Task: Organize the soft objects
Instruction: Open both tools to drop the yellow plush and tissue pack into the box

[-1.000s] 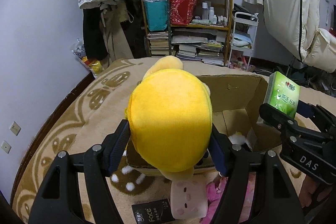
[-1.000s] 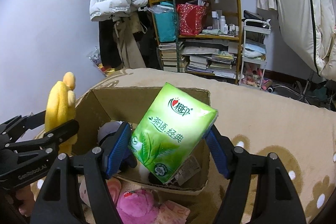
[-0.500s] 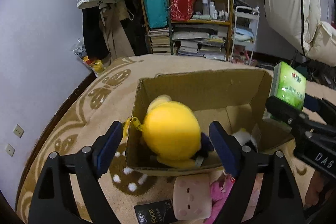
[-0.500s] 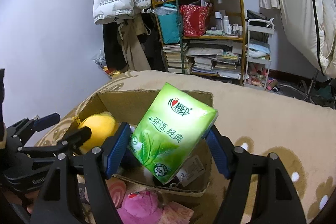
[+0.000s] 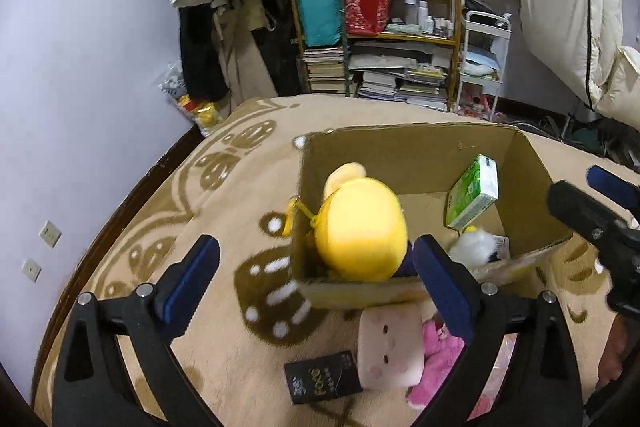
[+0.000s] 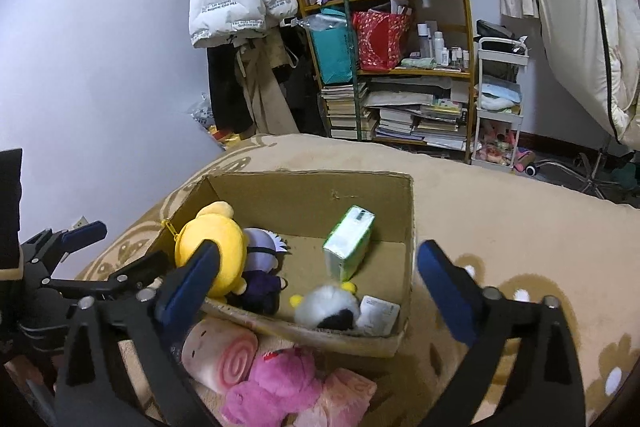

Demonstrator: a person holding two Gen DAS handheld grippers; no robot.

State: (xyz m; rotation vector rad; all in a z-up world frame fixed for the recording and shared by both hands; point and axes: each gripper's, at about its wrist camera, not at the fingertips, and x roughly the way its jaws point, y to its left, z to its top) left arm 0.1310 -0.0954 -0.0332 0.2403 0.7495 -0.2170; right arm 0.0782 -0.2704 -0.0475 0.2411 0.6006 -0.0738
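An open cardboard box stands on the beige patterned blanket. Inside lie a yellow plush at its left, a purple plush, a green tissue pack leaning at the back, and a white fluffy toy. My left gripper is open and empty in front of the box. My right gripper is open and empty over the box's near edge.
Before the box lie a pale roll-shaped plush, a pink plush and a black packet. A cluttered shelf and hanging coats stand behind. A wall runs along the left.
Both grippers opened. The yellow plush dropped from the left gripper into the box, and the green tissue pack dropped from the right gripper into it. Both grippers drew back.
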